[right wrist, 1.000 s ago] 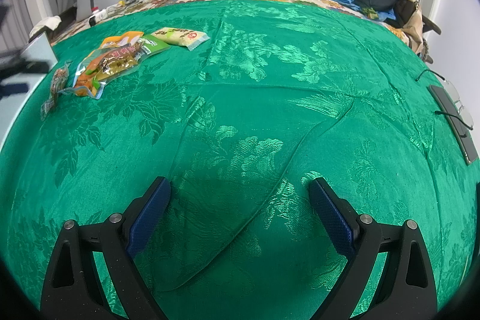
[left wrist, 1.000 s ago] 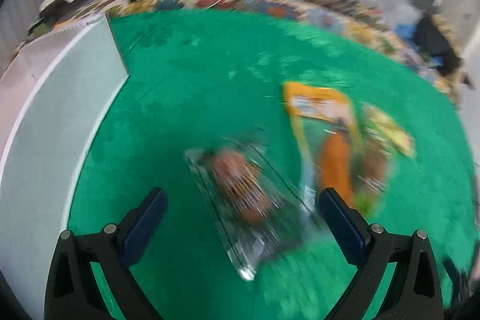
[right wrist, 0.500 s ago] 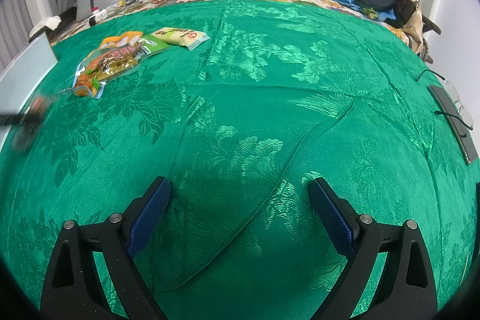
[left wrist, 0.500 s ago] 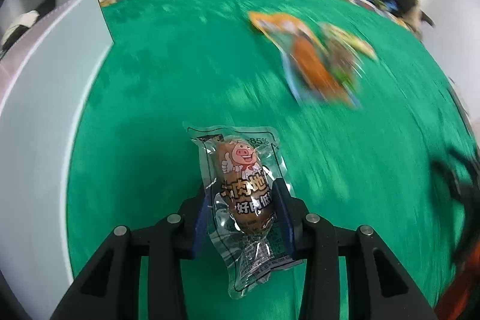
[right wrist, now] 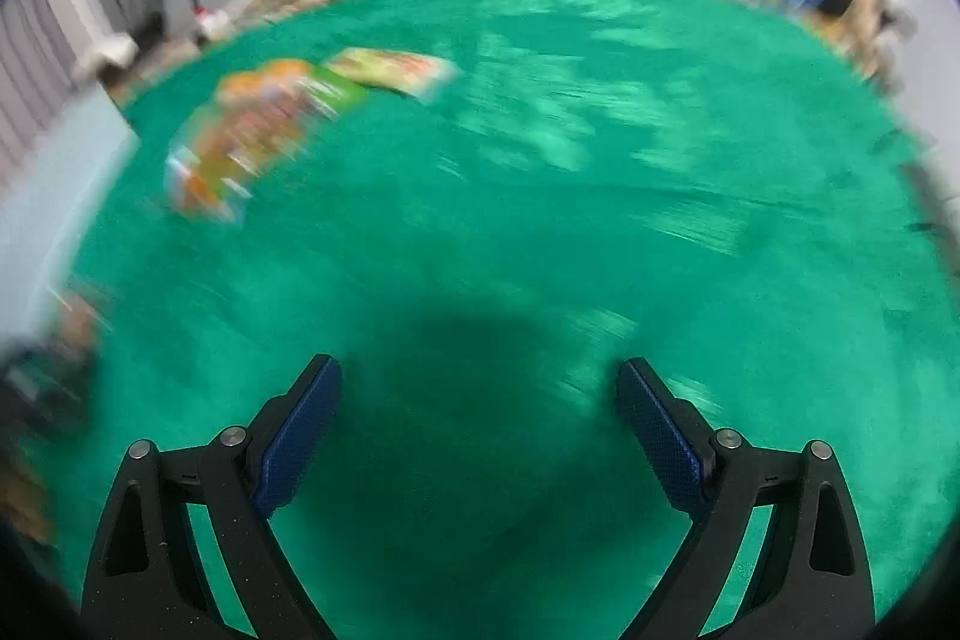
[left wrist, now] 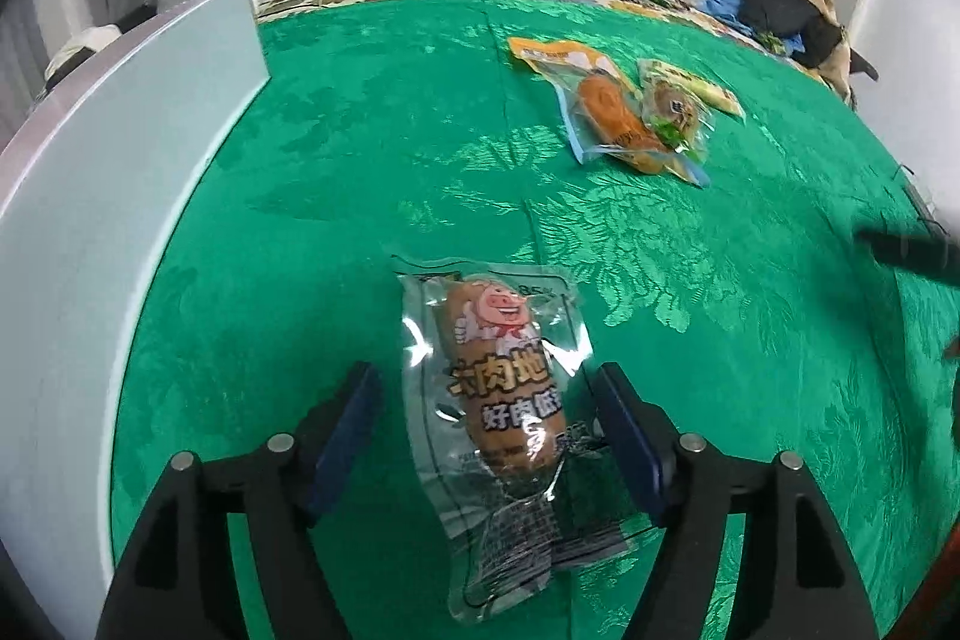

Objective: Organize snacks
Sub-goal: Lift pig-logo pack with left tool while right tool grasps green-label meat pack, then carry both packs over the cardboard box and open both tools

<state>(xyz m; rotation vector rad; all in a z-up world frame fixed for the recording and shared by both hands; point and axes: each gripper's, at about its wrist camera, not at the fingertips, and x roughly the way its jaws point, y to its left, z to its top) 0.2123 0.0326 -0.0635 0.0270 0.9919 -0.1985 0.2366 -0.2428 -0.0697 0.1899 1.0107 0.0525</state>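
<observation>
Your left gripper (left wrist: 486,418) stands with its blue-padded fingers apart, one on each side of the clear vacuum-sealed sausage packet with the pig cartoon (left wrist: 504,400), which lies flat on the green brocade bedspread (left wrist: 372,172). The right finger looks to be at the packet's edge; the left finger stands clear of it. Close on your left runs the pale grey-white flat panel (left wrist: 108,172), its edge curving alongside the packet with only a narrow strip of green between. Ahead and to the right the bedspread lies open as far as the orange-and-clear snack pouch (left wrist: 600,100) and the small clear packet with yellow-green print (left wrist: 678,106) that overlaps it, both well apart from the sausage.

Your right gripper (right wrist: 480,418) is spread wide over bare green cloth, gripping nothing. Its view is badly blurred: the orange snack pouch (right wrist: 240,136) and a yellow-green flat packet (right wrist: 396,70) show as smears at upper left. Only the left view shows the sausage packet sharply; only the right view shows the broad open room on the right half of the bed.
</observation>
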